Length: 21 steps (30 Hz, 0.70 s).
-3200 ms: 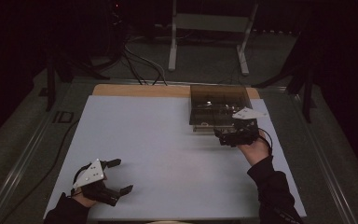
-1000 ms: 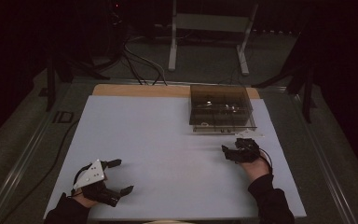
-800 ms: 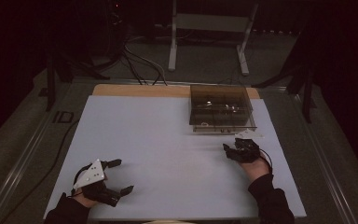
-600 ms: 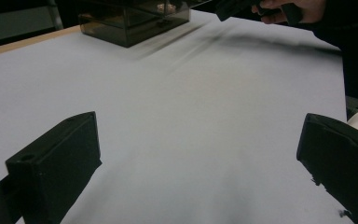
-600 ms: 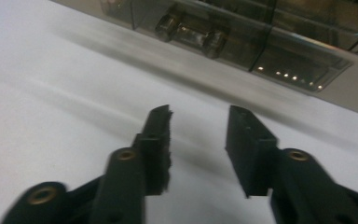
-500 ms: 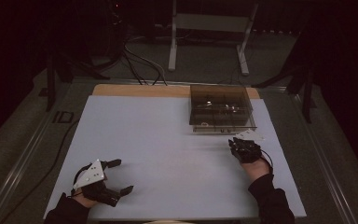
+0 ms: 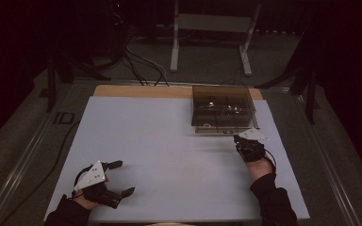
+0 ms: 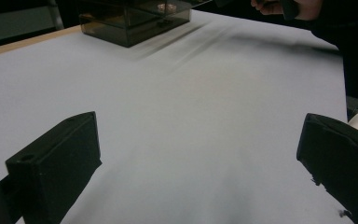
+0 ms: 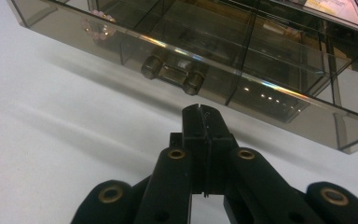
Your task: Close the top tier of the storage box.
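Now | R gripper [image 9: 200, 109] jaws just closed, empty, near box handle [image 9: 172, 73] | L gripper [image 7: 119, 178] jaws open

Left tongs [image 8: 205, 172]: jaws wide apart, lower left and lower right of the frame, nothing between them.
Bench [image 8: 191, 116]: pale, bare surface.
Smoked box [image 8: 130, 21]: top centre-left.
Person's hand [image 8: 289, 7]: upper right.

I see a smoky brown see-through box [image 7: 223, 109] at about one o'clock on my pale blue-white table top [image 7: 160, 150]. A pink bead ring [image 9: 98, 29] sits inside the box. My right gripper [image 9: 200, 122] is black with little gold dots. My left gripper [image 7: 118, 181] is black with a grey plate.
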Each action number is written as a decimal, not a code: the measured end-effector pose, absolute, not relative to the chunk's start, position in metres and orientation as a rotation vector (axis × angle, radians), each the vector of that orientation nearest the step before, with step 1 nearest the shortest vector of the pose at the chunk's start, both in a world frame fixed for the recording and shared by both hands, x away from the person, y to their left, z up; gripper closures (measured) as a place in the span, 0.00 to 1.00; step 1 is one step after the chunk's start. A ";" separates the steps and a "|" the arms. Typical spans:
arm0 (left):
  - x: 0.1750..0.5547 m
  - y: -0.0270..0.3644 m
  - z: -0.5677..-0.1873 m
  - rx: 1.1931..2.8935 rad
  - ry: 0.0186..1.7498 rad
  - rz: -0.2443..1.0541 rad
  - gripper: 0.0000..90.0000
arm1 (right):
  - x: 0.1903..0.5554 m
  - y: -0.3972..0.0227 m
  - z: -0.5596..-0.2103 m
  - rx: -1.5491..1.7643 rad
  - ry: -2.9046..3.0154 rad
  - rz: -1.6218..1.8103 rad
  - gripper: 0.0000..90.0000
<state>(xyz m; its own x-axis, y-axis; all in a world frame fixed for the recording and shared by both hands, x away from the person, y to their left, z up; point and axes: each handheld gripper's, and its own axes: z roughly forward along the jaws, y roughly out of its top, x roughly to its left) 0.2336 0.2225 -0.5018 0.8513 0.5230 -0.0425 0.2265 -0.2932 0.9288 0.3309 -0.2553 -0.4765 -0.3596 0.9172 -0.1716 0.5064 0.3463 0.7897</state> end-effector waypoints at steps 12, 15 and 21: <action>0.233 0.222 -0.502 1.881 0.563 0.321 0.01 | 0.336 -0.259 -0.475 1.210 1.946 0.898 1.00; 0.233 0.222 -0.502 1.882 0.564 0.322 0.01 | 0.337 -0.260 -0.474 1.206 1.944 0.898 1.00; 0.233 0.222 -0.502 1.880 0.562 0.325 0.01 | 0.339 -0.260 -0.475 1.197 1.951 0.886 1.00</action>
<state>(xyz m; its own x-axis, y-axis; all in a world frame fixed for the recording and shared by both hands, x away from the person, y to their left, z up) 0.2333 0.2225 -0.5020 0.8501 0.5251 -0.0408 0.2259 -0.2936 0.9289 0.3389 -0.2603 -0.4752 -0.3513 0.9164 -0.1920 0.4588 0.3472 0.8179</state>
